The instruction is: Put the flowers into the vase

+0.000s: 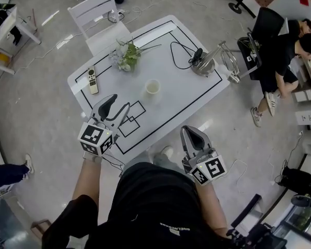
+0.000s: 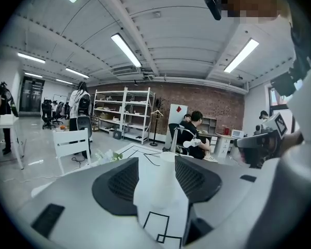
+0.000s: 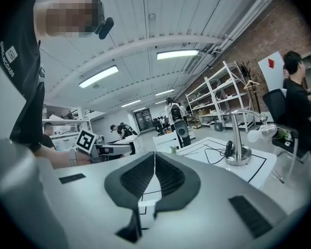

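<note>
The flowers [image 1: 128,56], white blooms with green leaves, lie at the far left of the white table [image 1: 171,105]. The vase [image 1: 153,87], a small white cup, stands upright near the table's middle. My left gripper [image 1: 121,102] hovers over the near left part of the table, open, with nothing between its fingers. In the left gripper view the vase [image 2: 164,183] shows ahead through the gap of the left gripper [image 2: 156,161], and the flowers [image 2: 110,156] lie further off to the left. My right gripper [image 1: 189,131] is shut and empty at the table's near edge; the right gripper [image 3: 154,155] shows its jaws meeting.
A remote control [image 1: 93,80] lies at the table's left edge. A metal desk lamp [image 1: 205,64] with a black cable stands at the far right. A white chair [image 1: 101,17] is behind the table. A person [image 1: 282,51] sits at the right.
</note>
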`<state>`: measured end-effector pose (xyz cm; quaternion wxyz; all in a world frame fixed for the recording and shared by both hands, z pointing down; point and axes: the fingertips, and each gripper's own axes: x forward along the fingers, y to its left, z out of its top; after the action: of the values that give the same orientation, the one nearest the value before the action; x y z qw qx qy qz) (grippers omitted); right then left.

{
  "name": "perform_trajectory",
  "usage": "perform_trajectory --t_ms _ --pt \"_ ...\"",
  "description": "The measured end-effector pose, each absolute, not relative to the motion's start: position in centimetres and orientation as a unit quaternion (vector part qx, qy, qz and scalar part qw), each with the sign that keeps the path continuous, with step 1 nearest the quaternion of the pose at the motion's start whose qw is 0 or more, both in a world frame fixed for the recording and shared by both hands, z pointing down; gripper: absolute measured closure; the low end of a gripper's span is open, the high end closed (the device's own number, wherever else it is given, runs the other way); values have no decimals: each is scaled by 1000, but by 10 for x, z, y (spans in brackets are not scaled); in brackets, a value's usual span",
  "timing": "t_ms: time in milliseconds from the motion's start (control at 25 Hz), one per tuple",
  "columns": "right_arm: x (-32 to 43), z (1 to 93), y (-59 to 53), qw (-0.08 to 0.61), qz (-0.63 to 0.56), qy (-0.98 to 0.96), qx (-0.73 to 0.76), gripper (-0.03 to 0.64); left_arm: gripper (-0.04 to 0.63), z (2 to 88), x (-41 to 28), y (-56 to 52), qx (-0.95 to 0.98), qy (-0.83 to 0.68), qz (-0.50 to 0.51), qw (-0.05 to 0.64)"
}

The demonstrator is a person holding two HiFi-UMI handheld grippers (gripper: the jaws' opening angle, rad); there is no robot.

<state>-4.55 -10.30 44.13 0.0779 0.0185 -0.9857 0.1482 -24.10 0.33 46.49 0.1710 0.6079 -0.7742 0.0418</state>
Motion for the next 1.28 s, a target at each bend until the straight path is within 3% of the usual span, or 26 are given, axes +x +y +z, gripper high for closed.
perform_trajectory --t_ms 760,1280 --pt "-88 443 -104 100 132 -986 19 604 293 553 -384 -71 593 -768 155 185" --pt "-76 456 -115 126 141 -979 72 604 158 624 -451 -110 568 -766 179 243"
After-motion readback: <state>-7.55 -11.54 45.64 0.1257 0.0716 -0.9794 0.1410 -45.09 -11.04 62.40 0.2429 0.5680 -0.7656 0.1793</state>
